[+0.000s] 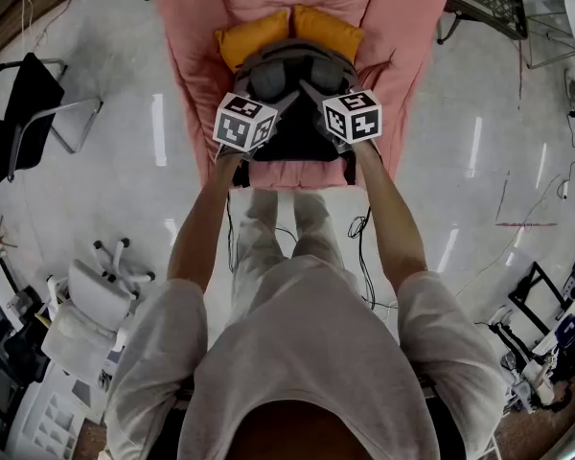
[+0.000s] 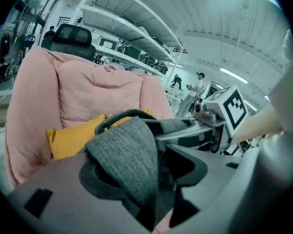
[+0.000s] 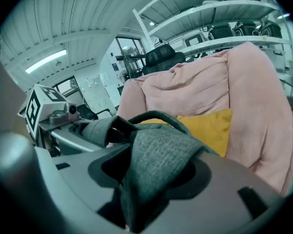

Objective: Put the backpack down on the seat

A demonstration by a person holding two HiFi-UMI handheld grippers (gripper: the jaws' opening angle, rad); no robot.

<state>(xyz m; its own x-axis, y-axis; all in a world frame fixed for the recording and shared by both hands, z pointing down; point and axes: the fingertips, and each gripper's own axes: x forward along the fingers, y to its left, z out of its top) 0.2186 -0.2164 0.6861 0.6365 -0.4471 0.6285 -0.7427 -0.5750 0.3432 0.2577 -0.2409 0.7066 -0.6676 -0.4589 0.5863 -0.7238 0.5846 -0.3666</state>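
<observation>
The grey backpack point(image 1: 289, 77) rests on the pink-covered seat point(image 1: 289, 173), leaning against two yellow cushions point(image 1: 254, 34). Both grippers reach in from the front, one at each side of the bag's top. In the left gripper view a grey shoulder strap point(image 2: 124, 155) is draped across my left gripper point(image 2: 146, 167); its jaws stand apart, with a dark gap beside the strap. In the right gripper view the other strap point(image 3: 158, 152) lies loosely between the spread jaws of my right gripper point(image 3: 151, 172). The bag's dark carry handle point(image 2: 118, 117) arches up behind the straps.
The pink cover point(image 1: 402, 27) runs up the chair's back and sides. A black chair point(image 1: 24, 94) stands at the left and a white office chair point(image 1: 86, 305) at the lower left. Cables point(image 1: 359, 228) trail on the glossy floor near the person's feet. Equipment point(image 1: 546, 333) sits at the lower right.
</observation>
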